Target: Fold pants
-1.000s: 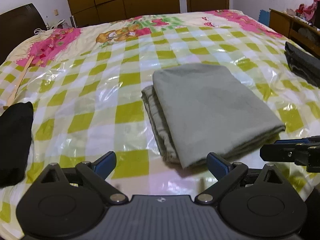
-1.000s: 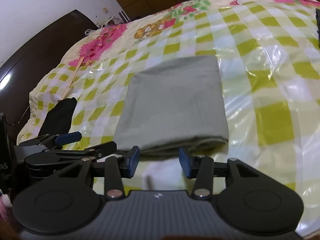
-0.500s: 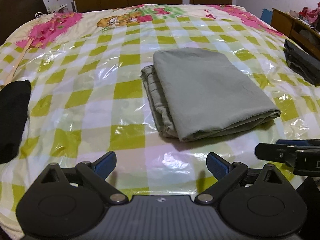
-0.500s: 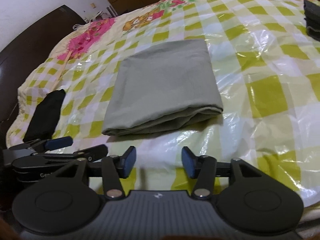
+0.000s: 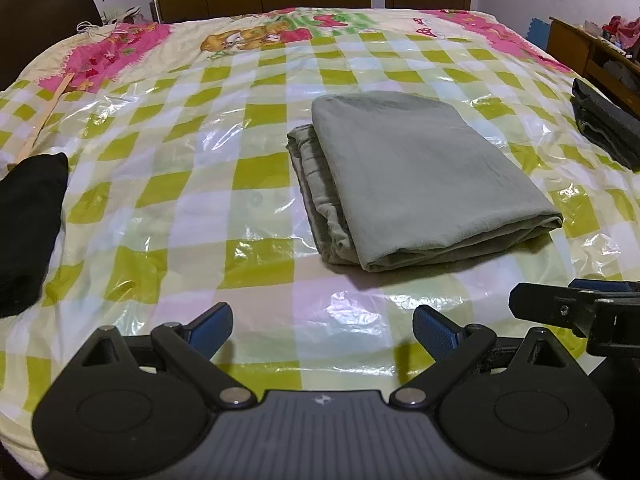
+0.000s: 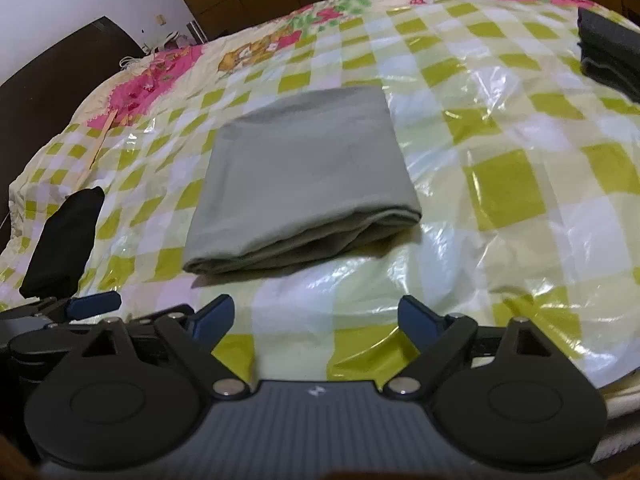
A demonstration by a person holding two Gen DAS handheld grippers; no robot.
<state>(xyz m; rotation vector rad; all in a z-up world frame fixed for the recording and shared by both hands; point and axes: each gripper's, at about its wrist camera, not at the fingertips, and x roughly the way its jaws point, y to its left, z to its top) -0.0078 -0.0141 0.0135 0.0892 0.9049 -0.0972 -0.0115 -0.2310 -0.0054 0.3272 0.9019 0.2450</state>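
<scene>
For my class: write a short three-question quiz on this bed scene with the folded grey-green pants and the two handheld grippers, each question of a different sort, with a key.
1. True or false: the folded pants are clamped in the left gripper.
2. Multiple choice: what lies near the bed's left edge in the left wrist view? A) a black garment B) a red pillow C) a blue towel
3. Fill in: nothing is between the fingers of the right gripper, and the plastic sheet below it covers a checked ____.

Key
1. False: both grippers are short of the pants, with nothing between their fingers; the right one's jaws are opening.
2. A
3. Bedspread.
</scene>
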